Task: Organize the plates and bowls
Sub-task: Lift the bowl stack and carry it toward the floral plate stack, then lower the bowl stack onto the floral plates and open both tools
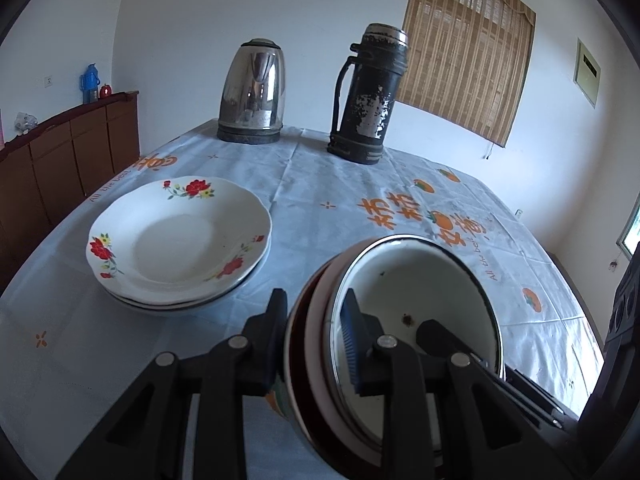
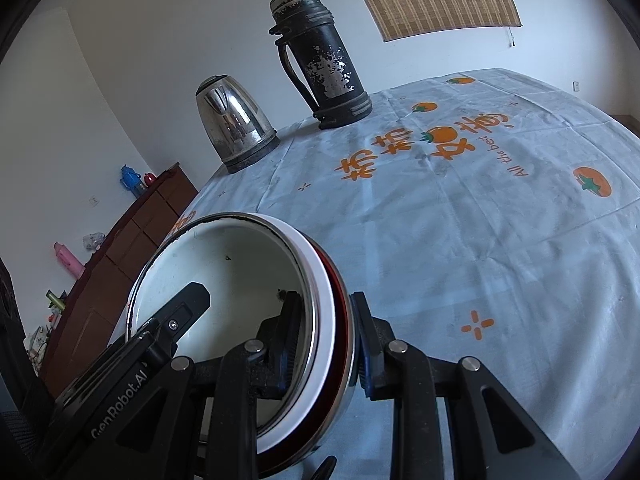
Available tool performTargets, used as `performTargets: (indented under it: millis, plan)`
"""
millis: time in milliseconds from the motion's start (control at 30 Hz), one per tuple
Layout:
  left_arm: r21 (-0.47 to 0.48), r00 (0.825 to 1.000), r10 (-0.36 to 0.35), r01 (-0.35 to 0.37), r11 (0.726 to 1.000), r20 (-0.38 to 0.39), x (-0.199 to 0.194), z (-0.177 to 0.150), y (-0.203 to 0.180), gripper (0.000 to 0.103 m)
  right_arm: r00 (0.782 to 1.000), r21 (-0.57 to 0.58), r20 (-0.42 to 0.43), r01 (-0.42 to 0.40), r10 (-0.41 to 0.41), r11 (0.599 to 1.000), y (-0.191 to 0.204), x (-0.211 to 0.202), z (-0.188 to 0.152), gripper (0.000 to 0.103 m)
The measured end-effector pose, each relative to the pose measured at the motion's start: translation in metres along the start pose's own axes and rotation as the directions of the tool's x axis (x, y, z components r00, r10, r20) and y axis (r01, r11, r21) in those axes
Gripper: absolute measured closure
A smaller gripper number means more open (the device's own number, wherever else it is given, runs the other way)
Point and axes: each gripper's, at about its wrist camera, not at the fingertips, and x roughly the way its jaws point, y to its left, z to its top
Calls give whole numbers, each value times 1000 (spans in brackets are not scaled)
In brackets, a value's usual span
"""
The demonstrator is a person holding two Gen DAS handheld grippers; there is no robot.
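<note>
**Bowls gripped from both sides, plates off to the left**

Nested bowls point(image 1: 416, 320) hang between the two grippers, clear of the tablecloth point(image 1: 360, 184) — a white enamel bowl sits innermost, with a white one and a dark red one wrapped outside it. The left gripper point(image 1: 316, 344) is nearly closed on the stack's left rim, one finger inside the enamel bowl and the other against the outer wall. The right gripper point(image 2: 326, 340) does the same on the opposite rim, jaws narrowed to about the thickness of the layered walls, pads pressing from inside and out. So the stack is pinched at two opposite points, and its open mouth faces up, roughly level.

Taking the stack of flowered plates point(image 1: 180, 236) as the landmark: the bowls lie to its right and nearer the person, close by but apart from it. The kettle point(image 1: 254, 92) stands beyond the plates at the table's far edge; the black flask point(image 1: 366, 92) stands to the right of the kettle, well beyond the bowls.

What the coming move seems to turn on is that sideways gap — the plates lie to the left of the left gripper's fingers, so this gripper is the nearer one. If the bowls are meant to rest beside the plates, bare cloth lies between the two stacks for them to come down on.
</note>
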Motion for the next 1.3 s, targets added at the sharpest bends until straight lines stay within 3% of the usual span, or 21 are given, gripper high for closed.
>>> performTargets:
  millis: [567, 967, 1300]
  plan:
    - [-40, 999, 50, -49, 998, 17, -5, 15, 39, 78, 999, -35, -19, -48, 48, 998, 39, 20, 3, 76]
    - [-81, 993, 102, -97, 992, 59, -9, 45, 71, 78, 994, -72, -19, -107, 106, 992, 82, 35, 24, 76]
    - [-142, 987, 153, -145, 979, 48, 12, 65, 110, 78, 987, -88, -68, -151, 145, 985, 117, 76, 39, 76]
